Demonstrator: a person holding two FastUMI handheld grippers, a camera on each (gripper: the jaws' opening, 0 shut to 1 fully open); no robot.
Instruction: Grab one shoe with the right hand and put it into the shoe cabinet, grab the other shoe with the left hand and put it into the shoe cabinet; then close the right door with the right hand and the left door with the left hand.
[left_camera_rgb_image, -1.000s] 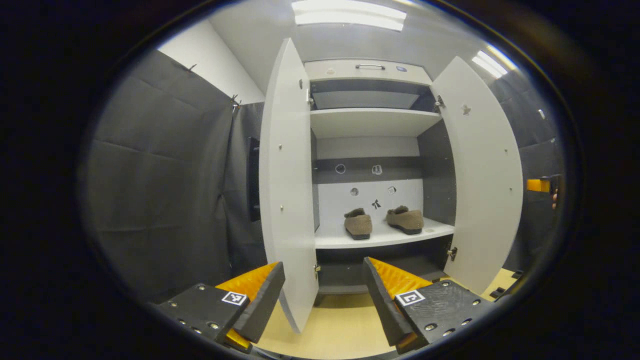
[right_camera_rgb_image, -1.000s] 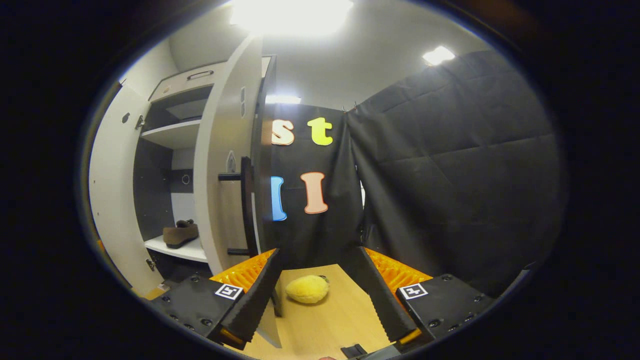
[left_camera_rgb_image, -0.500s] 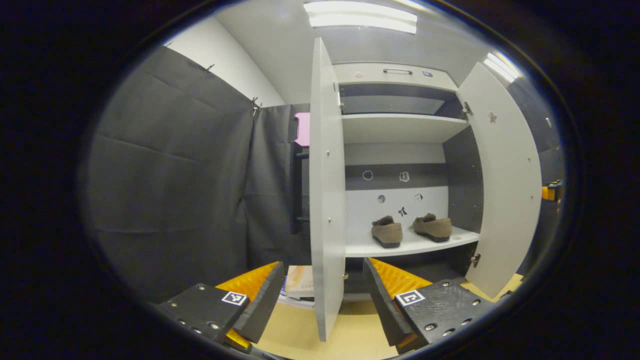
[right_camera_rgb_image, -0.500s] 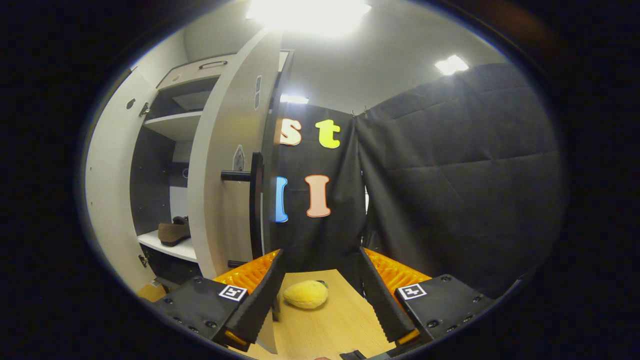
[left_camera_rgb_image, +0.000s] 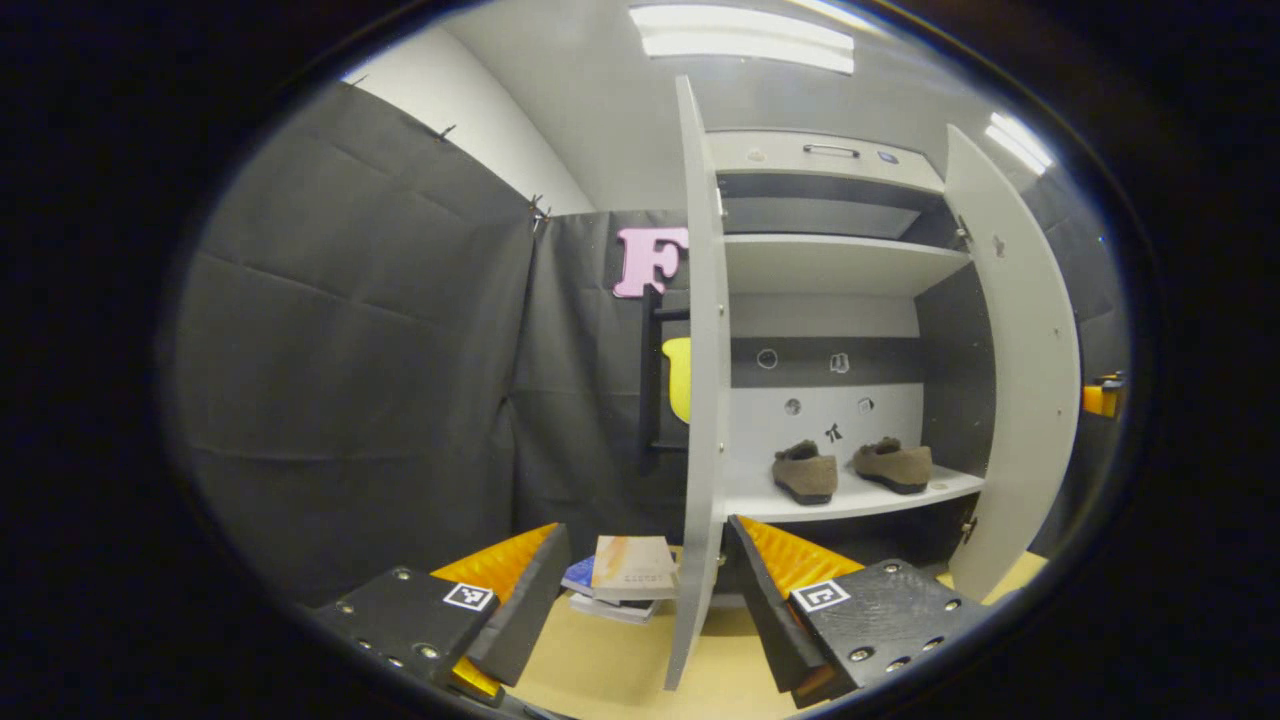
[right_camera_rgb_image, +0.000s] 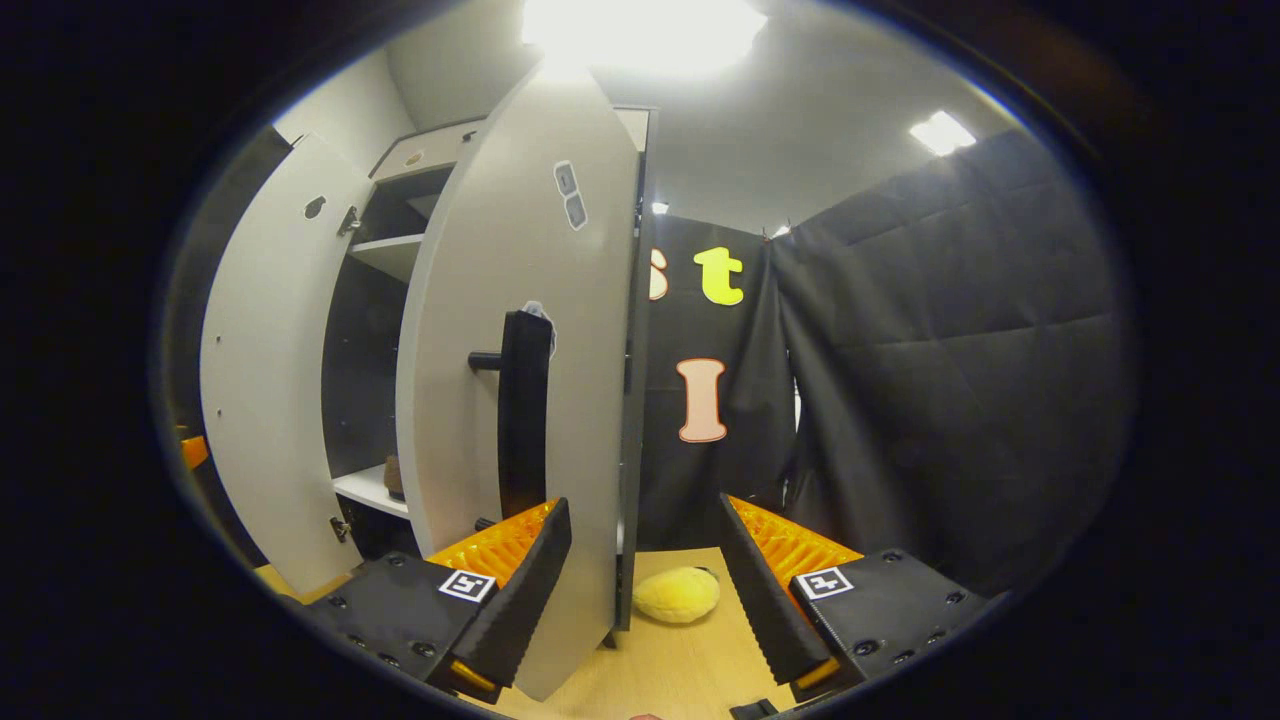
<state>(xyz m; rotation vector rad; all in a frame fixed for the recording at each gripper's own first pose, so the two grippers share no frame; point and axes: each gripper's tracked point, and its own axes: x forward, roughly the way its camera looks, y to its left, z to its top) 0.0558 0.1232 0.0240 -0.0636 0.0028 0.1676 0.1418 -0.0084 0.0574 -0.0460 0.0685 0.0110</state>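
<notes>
Two brown shoes (left_camera_rgb_image: 805, 472) (left_camera_rgb_image: 893, 465) stand side by side on the lower shelf of the white shoe cabinet (left_camera_rgb_image: 830, 265). Both doors are open. In the left gripper view the left door (left_camera_rgb_image: 700, 380) is edge-on, just above and between the fingers of my open left gripper (left_camera_rgb_image: 645, 600). In the right gripper view the right door (right_camera_rgb_image: 470, 330) shows its outer face with a black handle (right_camera_rgb_image: 525, 410), close in front of my open right gripper (right_camera_rgb_image: 645, 590). A sliver of one shoe (right_camera_rgb_image: 393, 477) shows past it. Neither gripper holds anything.
A small stack of books (left_camera_rgb_image: 622, 578) lies on the wooden floor left of the cabinet. A yellow plush (right_camera_rgb_image: 677, 595) lies on the floor right of it. Black cloth walls close in on both sides. The right door (left_camera_rgb_image: 1020, 370) and the other gripper (left_camera_rgb_image: 1100, 395) show at the right.
Both grippers have moved outward. The left one now faces the left door's edge, with books in view. The right one now faces the right door's outer side, and the shoes are nearly hidden.
</notes>
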